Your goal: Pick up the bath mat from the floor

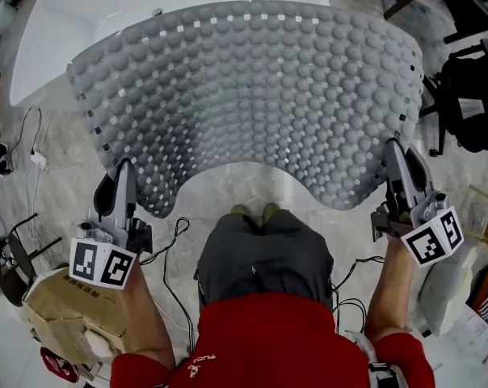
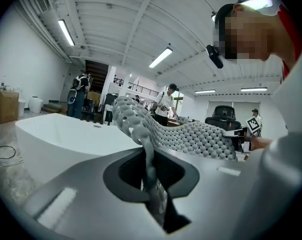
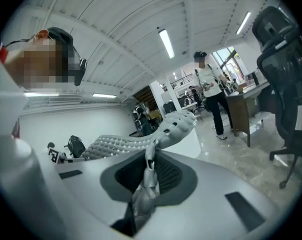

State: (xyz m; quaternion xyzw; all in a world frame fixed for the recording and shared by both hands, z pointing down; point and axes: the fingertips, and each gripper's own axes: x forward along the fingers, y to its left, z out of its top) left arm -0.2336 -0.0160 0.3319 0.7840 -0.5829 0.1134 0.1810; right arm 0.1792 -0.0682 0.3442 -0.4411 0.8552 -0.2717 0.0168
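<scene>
status: the lift appears largely complete. the grey rubber bath mat with rows of round bumps and small square holes point(image 1: 252, 95) hangs spread between the two tools in front of the person, and no part of it is seen lying on the floor. the left gripper point(image 1: 123, 172) has its jaws nearly together, pinching the mat's near left corner; in the left gripper view the mat edge point(image 2: 150, 179) runs straight through the narrow gap. the right gripper point(image 1: 396, 150) clamps the near right corner in the same way point(image 3: 147, 179). the far edge of the mat overlaps the white oblong bathtub point(image 1: 58, 31) in the head view; whether it touches the rim cannot be told. what is left, by judgement, is only to carry or set the mat down.

surface: pale marbled tile floor point(image 1: 58, 168), with thin black cables point(image 1: 175, 281) and a crumpled brown cardboard box point(image 1: 58, 297) near the person's feet.

room: a large white hall with strip lights; a black office chair point(image 3: 286, 84) and standing people point(image 3: 208, 89) are in the background.
</scene>
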